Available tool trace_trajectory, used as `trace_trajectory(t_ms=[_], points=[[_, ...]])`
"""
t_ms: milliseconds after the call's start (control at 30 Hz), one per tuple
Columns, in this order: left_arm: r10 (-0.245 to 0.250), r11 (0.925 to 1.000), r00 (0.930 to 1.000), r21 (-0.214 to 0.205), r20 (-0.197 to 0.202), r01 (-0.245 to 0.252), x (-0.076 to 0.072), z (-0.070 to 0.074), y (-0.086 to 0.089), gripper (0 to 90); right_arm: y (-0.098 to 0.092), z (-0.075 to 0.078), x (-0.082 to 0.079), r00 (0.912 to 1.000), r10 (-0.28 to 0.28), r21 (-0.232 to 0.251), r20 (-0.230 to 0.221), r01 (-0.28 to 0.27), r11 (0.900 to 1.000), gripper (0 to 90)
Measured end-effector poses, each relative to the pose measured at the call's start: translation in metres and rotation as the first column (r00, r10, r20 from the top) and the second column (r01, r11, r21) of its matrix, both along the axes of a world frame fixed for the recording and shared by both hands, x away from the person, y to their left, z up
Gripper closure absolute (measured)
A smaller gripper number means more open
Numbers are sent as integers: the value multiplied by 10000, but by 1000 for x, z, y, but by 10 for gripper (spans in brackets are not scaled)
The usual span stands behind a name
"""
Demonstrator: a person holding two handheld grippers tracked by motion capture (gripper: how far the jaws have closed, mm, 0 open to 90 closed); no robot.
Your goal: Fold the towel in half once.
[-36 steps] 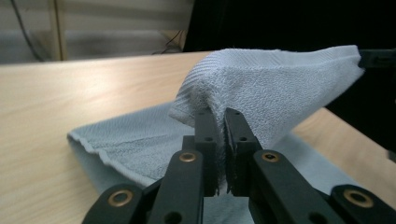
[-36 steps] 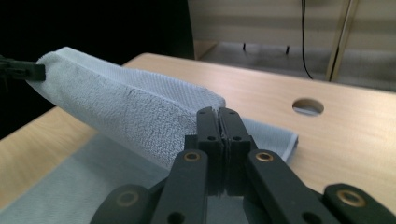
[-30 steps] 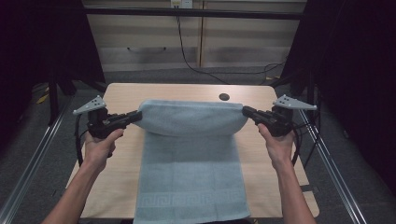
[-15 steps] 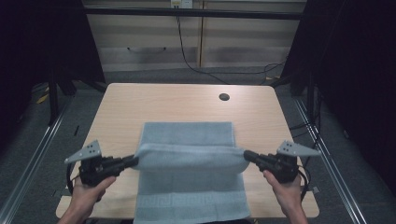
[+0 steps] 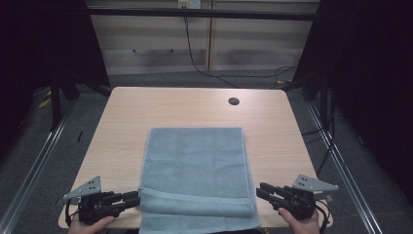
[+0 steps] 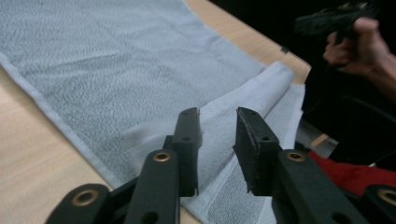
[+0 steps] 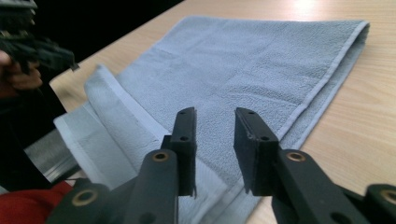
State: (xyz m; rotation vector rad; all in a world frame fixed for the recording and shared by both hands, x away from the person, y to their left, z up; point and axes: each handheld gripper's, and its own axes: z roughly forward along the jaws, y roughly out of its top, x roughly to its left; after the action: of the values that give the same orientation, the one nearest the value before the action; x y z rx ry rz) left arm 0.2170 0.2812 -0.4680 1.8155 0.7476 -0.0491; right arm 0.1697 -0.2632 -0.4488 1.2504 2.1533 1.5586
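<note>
Both my grippers, left [image 5: 130,199] and right [image 5: 263,190], stand open and empty beside the towel [image 5: 195,168], folded at the table's [image 5: 146,109] near edge. Its loose hem overhangs; I judge it could slip off.

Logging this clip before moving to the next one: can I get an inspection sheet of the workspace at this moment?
Surface: light wooden table, bare apart from the towel; dark round hole near its far edge.
Job's things: grey-blue towel, folded, near edge rolled up and overhanging the table's front.
Clutter: nothing seen.
Grippers: left hand-held gripper open, at the towel's near left corner; right hand-held gripper open, just off the near right corner; neither holds anything.
Cables: black cable hanging down the back wall onto the floor.
Surroundings: dark curtains either side, grey floor, metal rails beside the table.
</note>
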Motion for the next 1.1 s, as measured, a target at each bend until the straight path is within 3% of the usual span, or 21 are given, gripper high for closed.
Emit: trace_trajectory(t_ms=[100, 133, 167, 233, 300, 467, 567, 633, 667, 700, 767, 900, 967, 1067, 1100], points=[[252, 9992, 9997, 310, 11, -252, 17, 0, -1, 674, 10, -4, 14, 9996, 221, -406, -148, -227, 9989, 668], [392, 9971, 9992, 660, -80, -386, 28, -2, -3, 661, 13, -7, 21, 9991, 268, -384, -332, -281, 9989, 647], [480, 9964, 9987, 709, -187, -466, 36, -5, -5, 622, 17, -13, 29, 9975, 351, -566, -620, -386, 9976, 640], [466, 9915, 9982, 1234, -372, -416, 45, -11, -8, 603, 23, -21, 36, 9946, 502, -876, -909, -582, 9945, 627], [659, 9883, 9961, 1412, -582, -571, 51, -19, -11, 564, 28, -30, 39, 9880, 687, -1149, -1385, -849, 9897, 603], [505, 9842, 9948, 1738, -881, -345, 55, -27, -17, 488, 29, -40, 32, 9734, 1101, -1014, -2008, -1324, 9860, 598], [201, 9811, 9903, 1931, -1373, 69, 53, -33, -21, 493, 32, -42, 27, 9613, 1507, -932, -2307, -1759, 9800, 602], [-69, 9769, 9898, 2106, -1422, 370, 49, -35, -24, 548, 33, -43, 23, 9576, 1737, -933, -2297, -1993, 9755, 668], [-159, 9743, 9918, 2212, -1266, 439, 47, -34, -24, 628, 33, -43, 21, 9567, 1837, -935, -2259, -2090, 9734, 713], [-299, 9736, 9921, 2211, -1219, 565, 44, -32, -24, 721, 33, -42, 18, 9558, 1925, -926, -2221, -2172, 9717, 766], [-598, 9800, 9912, 1821, -1177, 807, 38, -27, -20, 852, 32, -40, 12, 9560, 2051, -840, -2095, -2266, 9704, 845], [-959, 9839, 9909, 1417, -943, 1087, 18, -21, -12, 861, 31, -35, -4, 9567, 2273, -697, -1819, -2432, 9675, 866], [-1278, 9846, 9881, 1090, -860, 1368, 7, -18, -8, 858, 31, -34, -12, 9552, 2344, -673, -1805, -2498, 9660, 823], [-1402, 9882, 9874, 516, -729, 1441, -1, -13, -2, 817, 31, -31, -19, 9611, 2282, -603, -1556, -2398, 9689, 746], [-1402, 9882, 9874, 516, -729, 1441, -1, -13, -2, 788, 31, -28, -19, 9654, 2151, -600, -1476, -2259, 9723, 733]])
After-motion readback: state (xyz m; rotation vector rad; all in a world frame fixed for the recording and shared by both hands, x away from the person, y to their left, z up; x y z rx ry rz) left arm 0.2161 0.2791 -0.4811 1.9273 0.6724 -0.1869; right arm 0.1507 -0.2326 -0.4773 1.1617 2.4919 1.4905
